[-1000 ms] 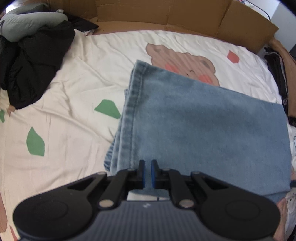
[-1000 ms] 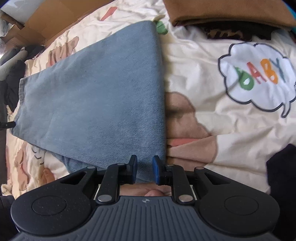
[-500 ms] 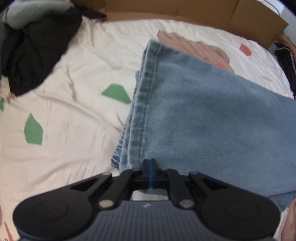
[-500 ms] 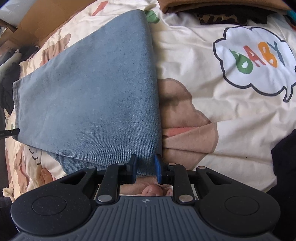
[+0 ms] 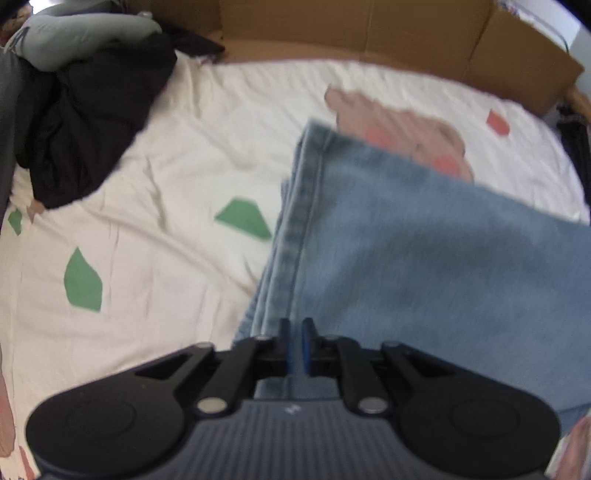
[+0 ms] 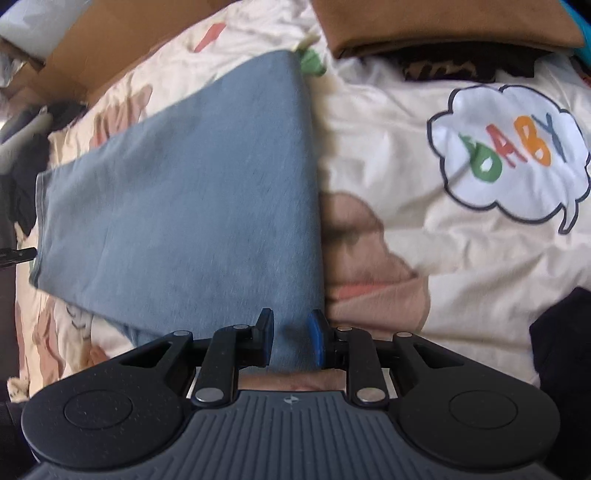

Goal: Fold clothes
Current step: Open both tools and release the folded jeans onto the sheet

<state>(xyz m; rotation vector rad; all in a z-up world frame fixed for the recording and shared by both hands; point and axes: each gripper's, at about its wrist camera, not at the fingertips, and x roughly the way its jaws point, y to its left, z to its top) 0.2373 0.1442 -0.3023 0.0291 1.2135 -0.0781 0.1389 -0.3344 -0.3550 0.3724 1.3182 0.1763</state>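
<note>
Covering nearly everything in both views is the bed (image 5: 192,155), its cream sheet (image 6: 436,258) printed with green leaves, a brown bear and a white bubble spelling "BABY" (image 6: 513,147). Cardboard (image 5: 369,33) is standing along the far edge of the bed in the left view.

The jeans (image 5: 424,266) are lying folded flat on the sheet — a broad blue panel, its stitched hem running along the left side in the left view, and its straight folded edge running up the middle of the right view (image 6: 207,192). More denim layers are peeking out beneath the top one at the near left.

A heap of black clothes (image 5: 88,122) with a grey-green garment (image 5: 85,33) on top is sitting at the bed's far left corner, well apart from the jeans. In the right view a folded brown cloth (image 6: 443,26) is resting at the top, over something dark.

The left tool (image 5: 295,343) is opening, its jaws only a narrow slit apart, with the near edge of the jeans just inside the hem showing between them; the picture is blurred, and the pads are not visibly pressing.

The right tool (image 6: 291,341) is clamping the near corner of the jeans at the folded edge — denim is filling the gap between its blue pads (image 6: 316,343).
</note>
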